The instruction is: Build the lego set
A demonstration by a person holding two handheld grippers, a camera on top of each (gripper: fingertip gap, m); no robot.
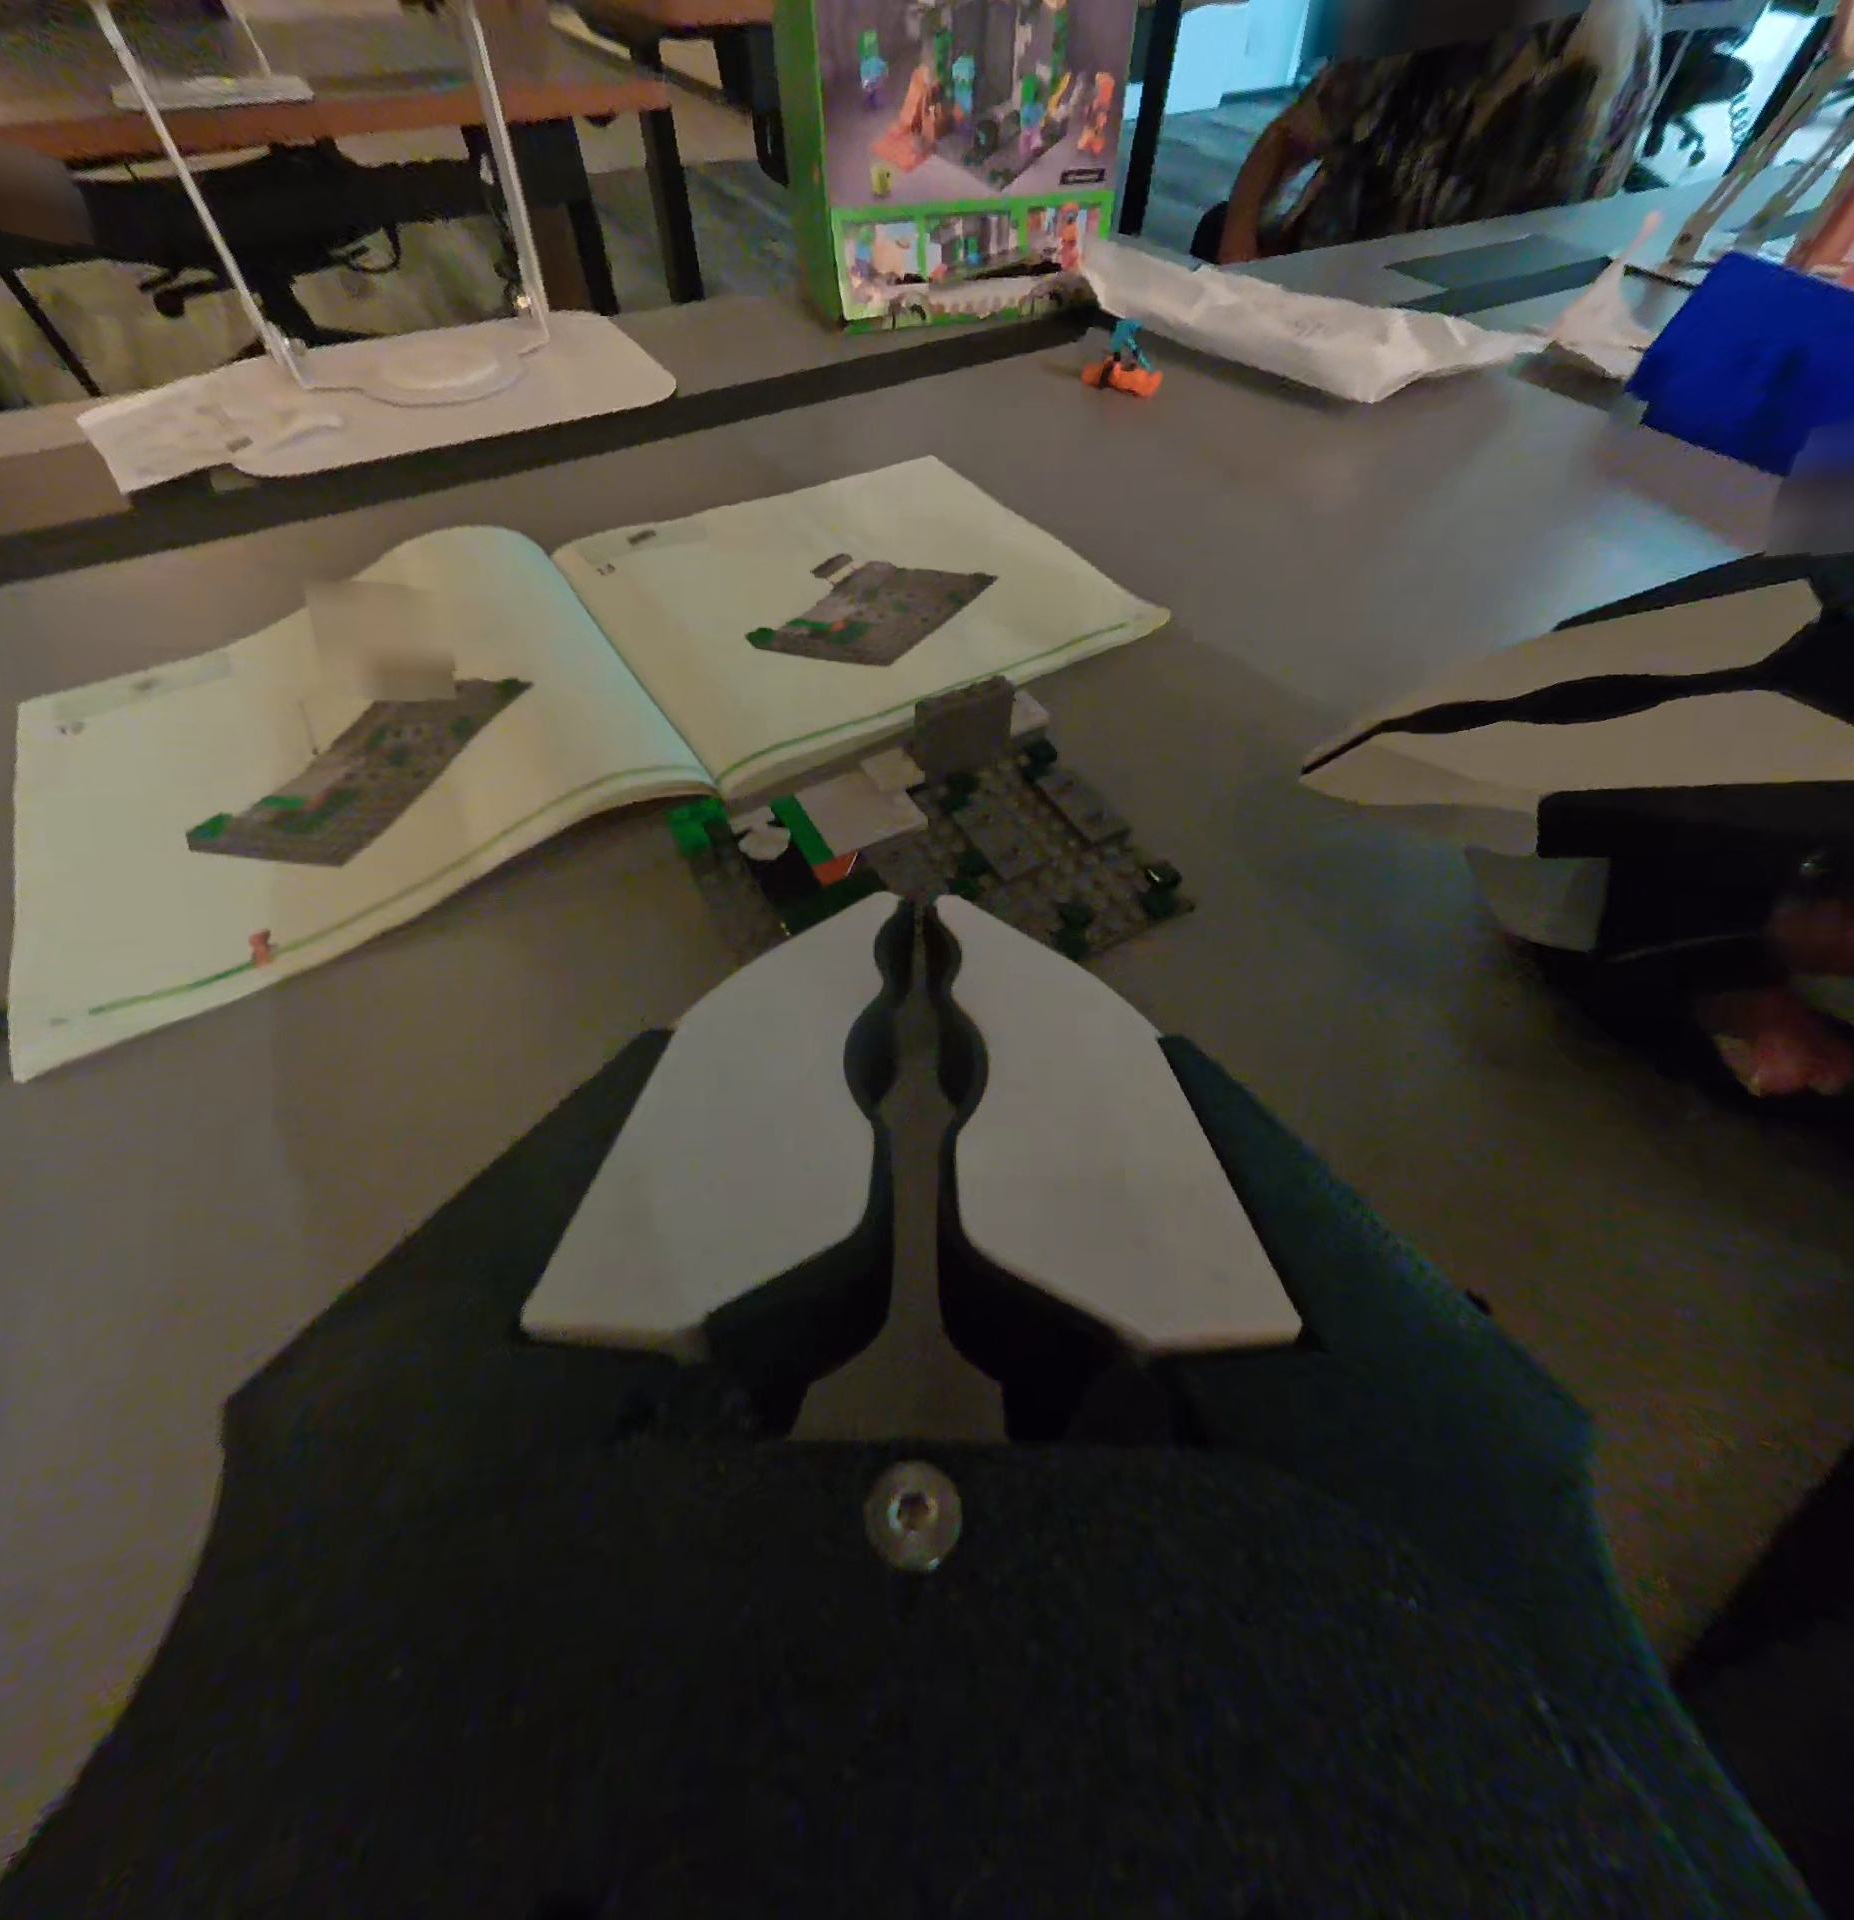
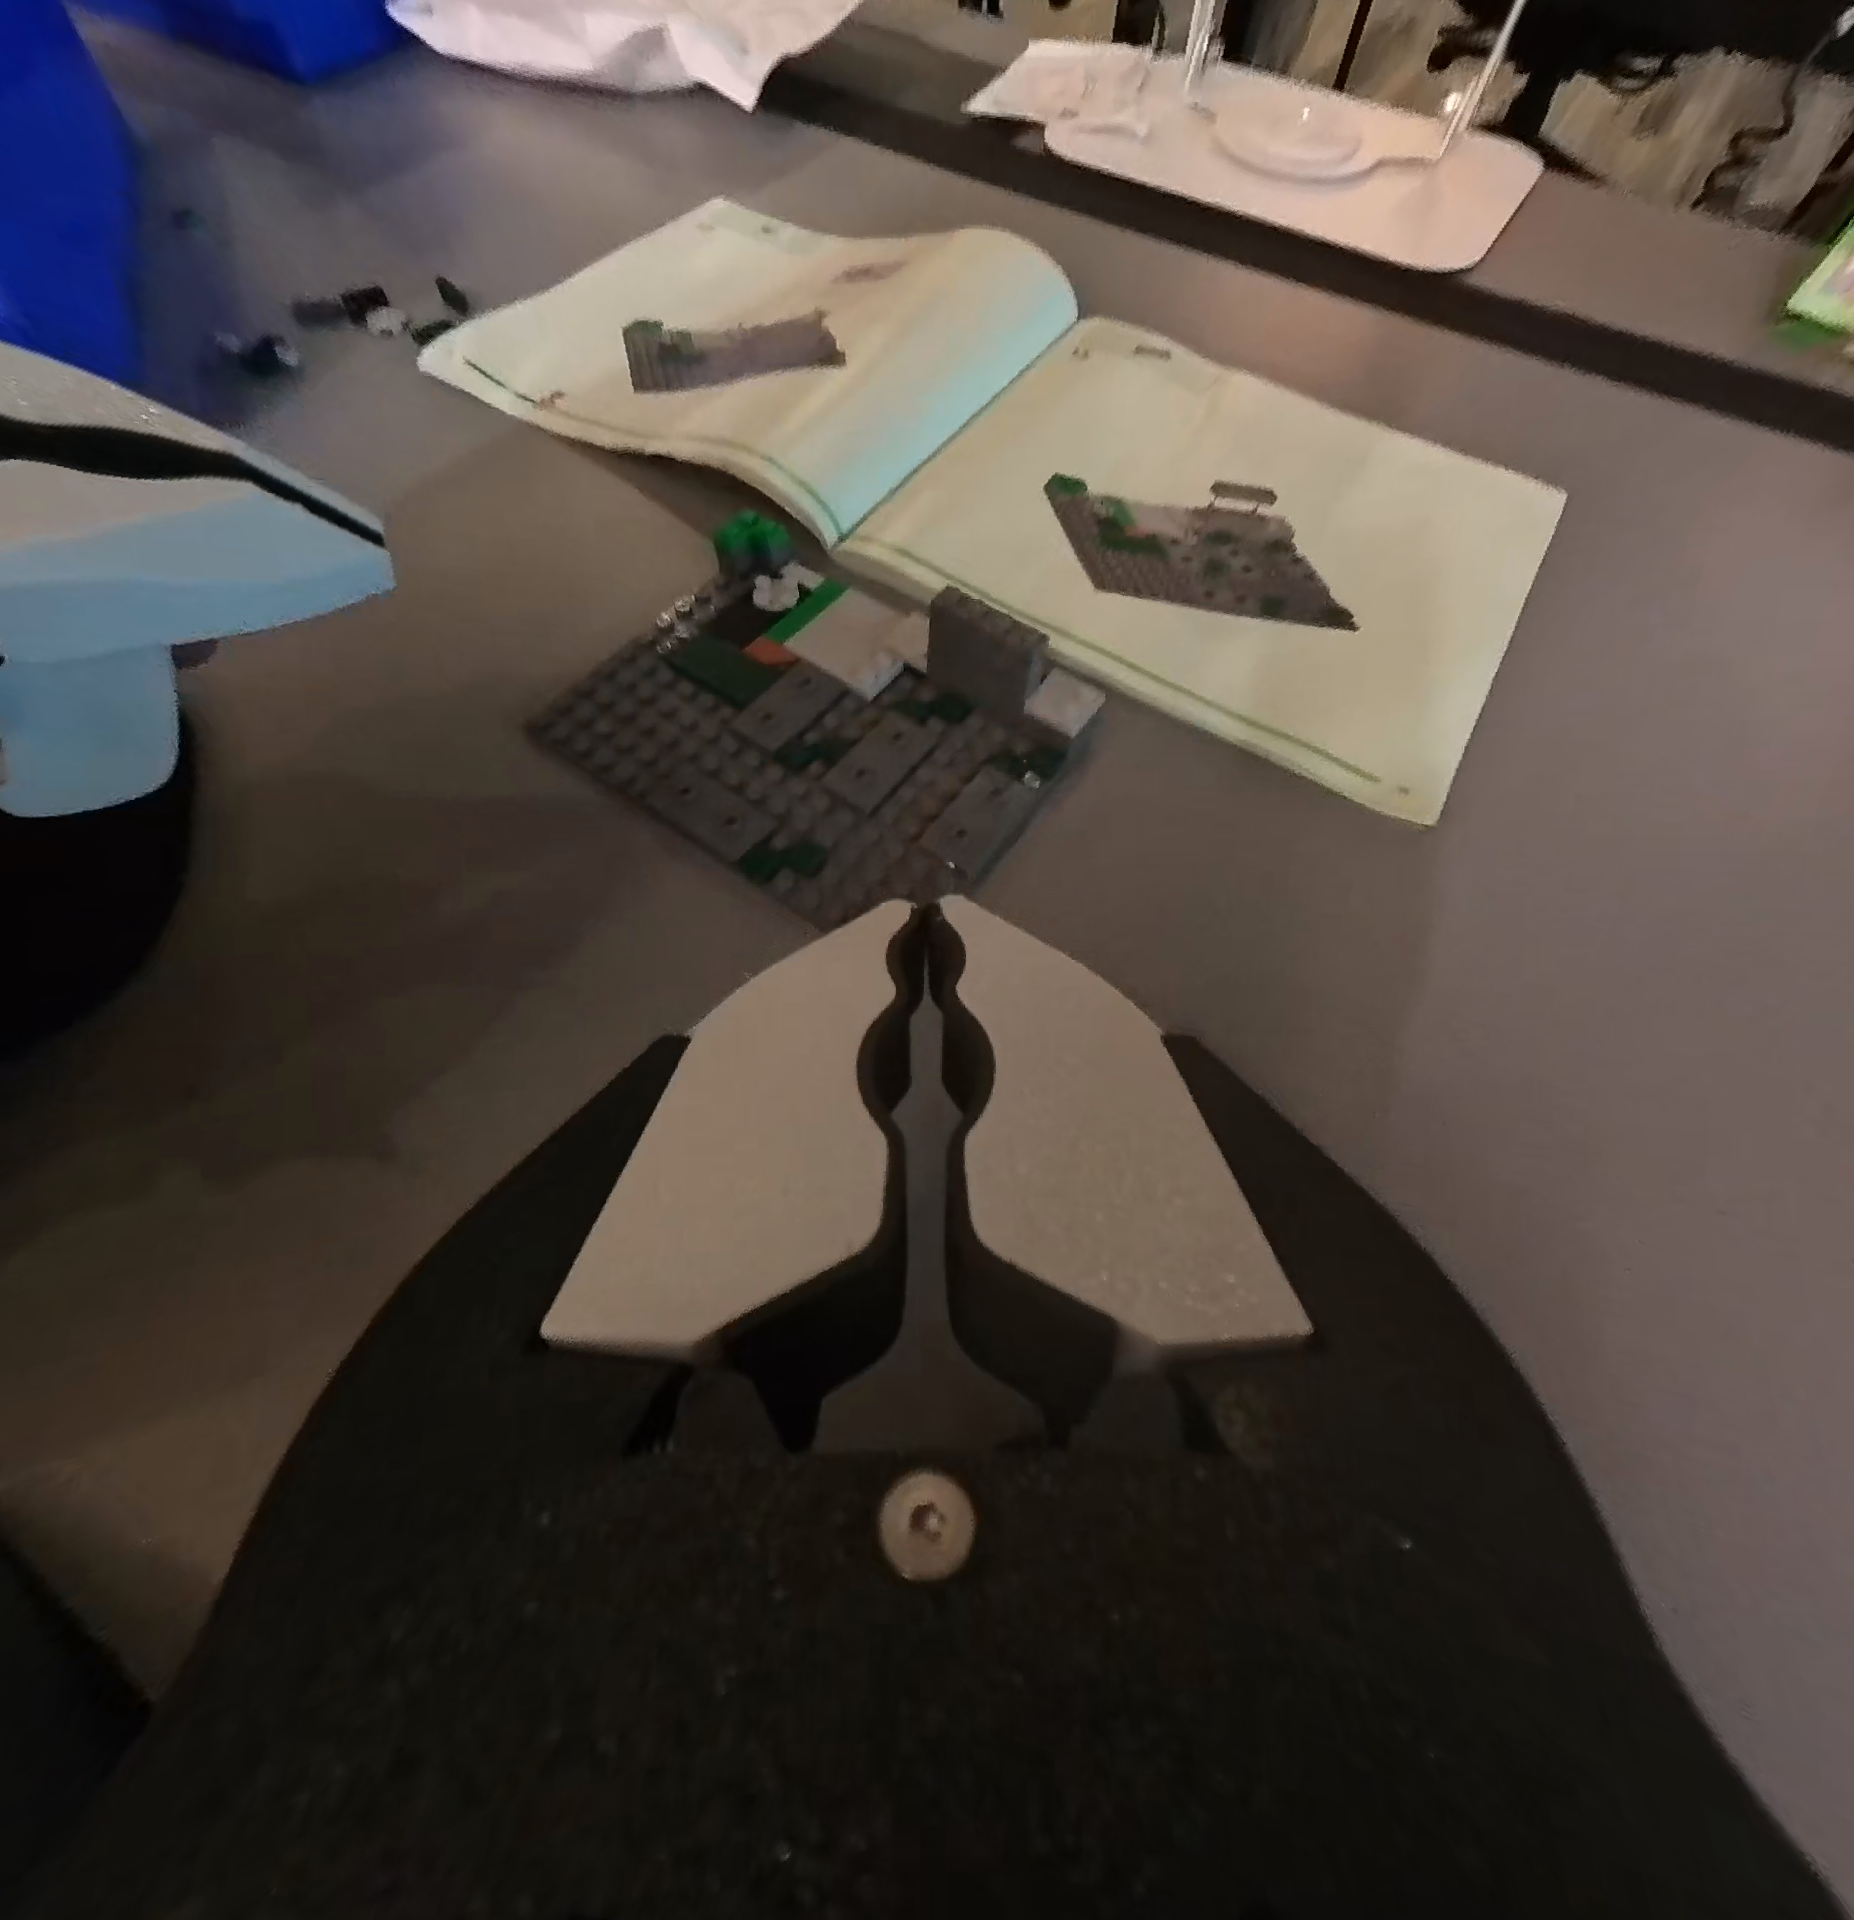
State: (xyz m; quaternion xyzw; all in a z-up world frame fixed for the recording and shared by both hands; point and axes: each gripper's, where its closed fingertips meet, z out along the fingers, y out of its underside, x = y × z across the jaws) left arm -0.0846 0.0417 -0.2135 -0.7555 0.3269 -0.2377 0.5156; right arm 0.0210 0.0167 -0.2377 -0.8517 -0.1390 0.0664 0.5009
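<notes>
The partly built lego set is a dark grey baseplate point(image 1: 1048, 862) with grey tiles, small green pieces and an upright grey wall brick point(image 1: 964, 732) at its far edge. It lies on the grey table, partly under the open instruction booklet point(image 1: 403, 748). My left gripper point(image 1: 918, 910) is shut, its tips just over the plate's near edge. In the right wrist view my right gripper point(image 2: 925, 908) is shut at the near corner of the baseplate point(image 2: 632, 727), with the wall brick point(image 2: 985, 649) beyond. Each gripper shows in the other's view: the right one point(image 1: 1312, 767), the left one point(image 2: 383, 551), both shut.
The booklet point(image 2: 1266, 582) lies behind the plate. Several loose dark pieces point(image 2: 351, 312) lie by a blue bin point(image 2: 40, 208). The green set box point(image 1: 964, 156), a small orange and teal figure point(image 1: 1120, 364), a white paper bag point(image 1: 1318, 322) and a clear acrylic stand point(image 1: 383, 364) stand at the back. About 12 centimetres separates my left fingertips from my right.
</notes>
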